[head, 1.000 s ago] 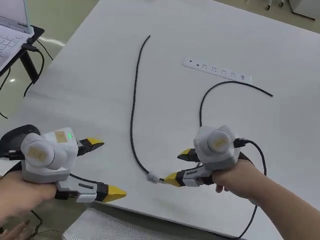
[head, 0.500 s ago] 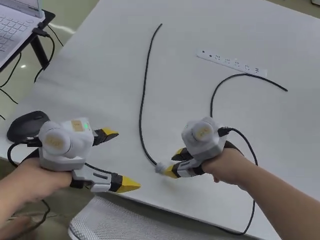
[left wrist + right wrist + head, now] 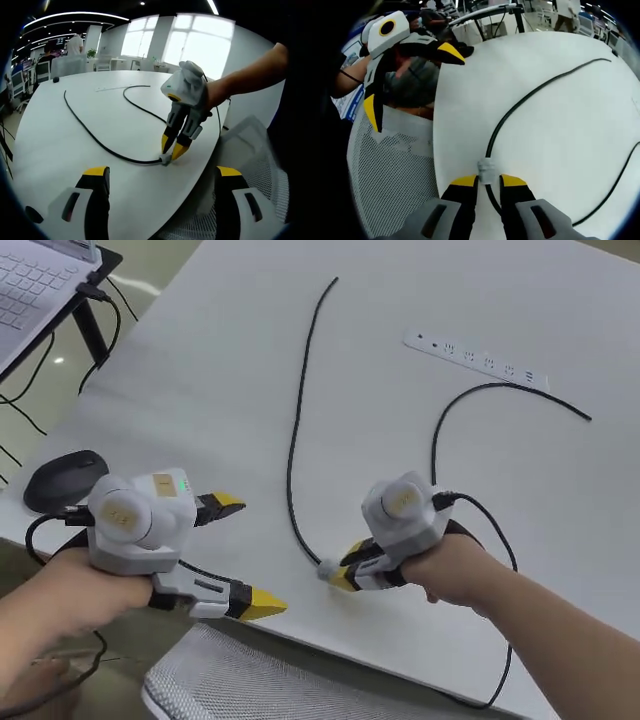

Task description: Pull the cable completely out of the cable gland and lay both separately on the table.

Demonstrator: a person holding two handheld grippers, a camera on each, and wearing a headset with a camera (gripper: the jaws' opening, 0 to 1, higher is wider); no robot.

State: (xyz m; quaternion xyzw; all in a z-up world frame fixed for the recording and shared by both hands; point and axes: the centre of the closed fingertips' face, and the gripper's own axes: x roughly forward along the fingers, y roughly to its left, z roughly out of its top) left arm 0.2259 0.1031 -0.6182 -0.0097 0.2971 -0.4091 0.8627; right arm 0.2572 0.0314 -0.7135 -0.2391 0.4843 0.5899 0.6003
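Note:
A black cable [image 3: 297, 420] lies in a long curve on the white table [image 3: 200, 390] and runs through a small pale cable gland [image 3: 326, 569] near the front edge. Past the gland it loops off to the right [image 3: 470, 390]. My right gripper [image 3: 342, 577] is at the gland with its jaws drawn in. In the right gripper view the gland [image 3: 486, 171] sits between the yellow tips of the right gripper [image 3: 489, 181], with the cable [image 3: 530, 97] running out ahead. My left gripper [image 3: 247, 555] stands open to the left of the gland, holding nothing. The left gripper view shows the left gripper [image 3: 161, 172] facing the gland [image 3: 165, 159].
A white power strip [image 3: 475, 358] lies at the back right. A black mouse [image 3: 65, 478] and a laptop [image 3: 30, 290] are off the table's left side. A mesh chair [image 3: 200, 680] stands below the front edge, close to the gland.
My right gripper's jaws, open one second ago, have drawn in around the gland. The left gripper stays open in about the same place. The head camera has shifted.

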